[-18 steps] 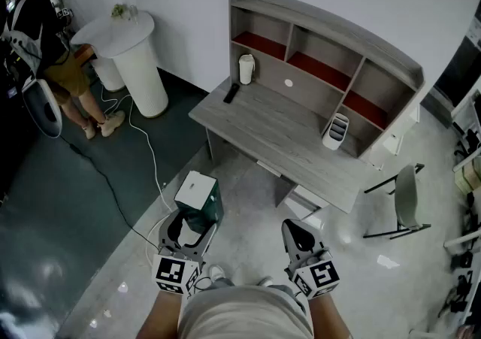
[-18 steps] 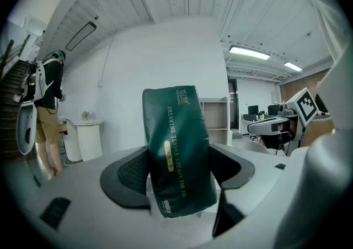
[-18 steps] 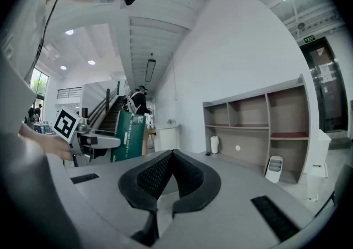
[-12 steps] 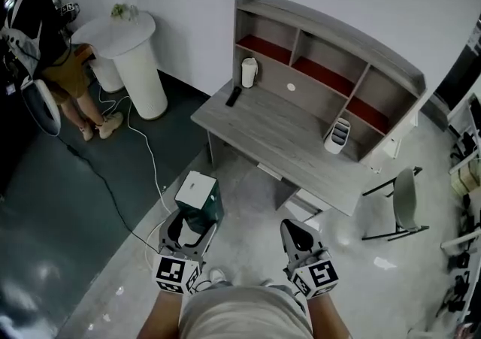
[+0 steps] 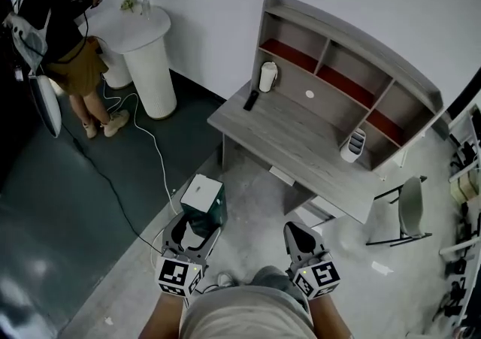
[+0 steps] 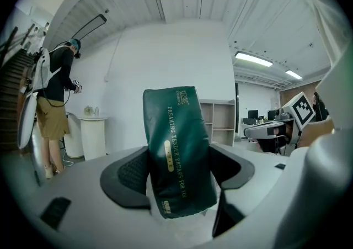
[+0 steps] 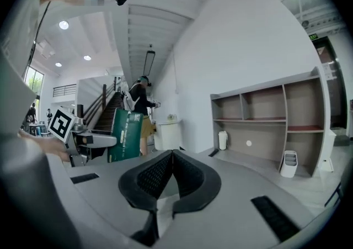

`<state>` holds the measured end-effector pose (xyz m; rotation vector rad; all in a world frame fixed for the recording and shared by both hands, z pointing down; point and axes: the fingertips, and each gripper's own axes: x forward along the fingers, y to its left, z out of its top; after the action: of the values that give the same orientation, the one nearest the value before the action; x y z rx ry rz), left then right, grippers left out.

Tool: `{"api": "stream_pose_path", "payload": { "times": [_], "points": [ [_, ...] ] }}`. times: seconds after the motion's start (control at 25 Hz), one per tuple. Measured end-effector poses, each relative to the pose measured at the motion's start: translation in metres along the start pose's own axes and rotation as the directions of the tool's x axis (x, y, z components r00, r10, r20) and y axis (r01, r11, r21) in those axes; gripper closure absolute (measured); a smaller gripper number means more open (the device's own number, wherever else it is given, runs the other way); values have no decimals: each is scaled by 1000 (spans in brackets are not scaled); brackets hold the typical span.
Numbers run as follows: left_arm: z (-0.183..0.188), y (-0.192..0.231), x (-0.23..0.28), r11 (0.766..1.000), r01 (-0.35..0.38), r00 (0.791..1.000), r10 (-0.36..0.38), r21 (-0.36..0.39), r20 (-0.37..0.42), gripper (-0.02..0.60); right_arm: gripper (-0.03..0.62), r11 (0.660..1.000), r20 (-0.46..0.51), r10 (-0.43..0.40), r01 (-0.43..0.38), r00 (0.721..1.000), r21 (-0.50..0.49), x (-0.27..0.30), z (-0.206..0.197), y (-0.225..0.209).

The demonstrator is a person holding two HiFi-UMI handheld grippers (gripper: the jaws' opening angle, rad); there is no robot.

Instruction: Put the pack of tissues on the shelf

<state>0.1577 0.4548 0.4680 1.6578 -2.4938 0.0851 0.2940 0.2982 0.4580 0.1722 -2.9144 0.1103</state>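
My left gripper [image 5: 194,226] [image 6: 179,173] is shut on a dark green pack of tissues [image 5: 203,202] [image 6: 177,148] with a white end, held upright in front of me; the pack also shows at the left of the right gripper view [image 7: 124,136]. My right gripper [image 5: 299,238] [image 7: 172,173] hangs beside it, shut with nothing between its pads. Ahead stands a grey desk [image 5: 297,146] with a shelf unit [image 5: 353,59] [image 7: 265,121] of open compartments with red floors. Both grippers are over the floor, well short of the desk.
On the desk stand a white cylinder [image 5: 267,77], a dark remote [image 5: 251,100] and a white organiser [image 5: 353,146]. A folded chair [image 5: 406,210] stands to the right. At the far left a person [image 5: 64,52] stands by a round white pedestal table [image 5: 146,59]. Cables [image 5: 150,157] run across the floor.
The desk and shelf have shifted right and slightly down in the head view as I moved. Both grippers keep their places in front of me, the left still holding the pack.
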Motion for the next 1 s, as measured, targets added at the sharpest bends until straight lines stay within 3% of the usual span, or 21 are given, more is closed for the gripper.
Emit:
{"api": "stream_pose_path", "payload": {
  "times": [0.4,0.72,1.0],
  "points": [
    [-14,56,62,1000,-17,999,16,-18,-33,236,565,999,-40,10,-8,999,45,89,-9,-32],
    [18,99,201,1000,-16,999,15,-16,-34,236,566,998,-42,29,-27,999,50,189,28,-127],
    [57,104,333,999,49,999,-49,-2,-4,236,565,996,-27,-33,35,999,77,240,54,-227]
  ]
}}
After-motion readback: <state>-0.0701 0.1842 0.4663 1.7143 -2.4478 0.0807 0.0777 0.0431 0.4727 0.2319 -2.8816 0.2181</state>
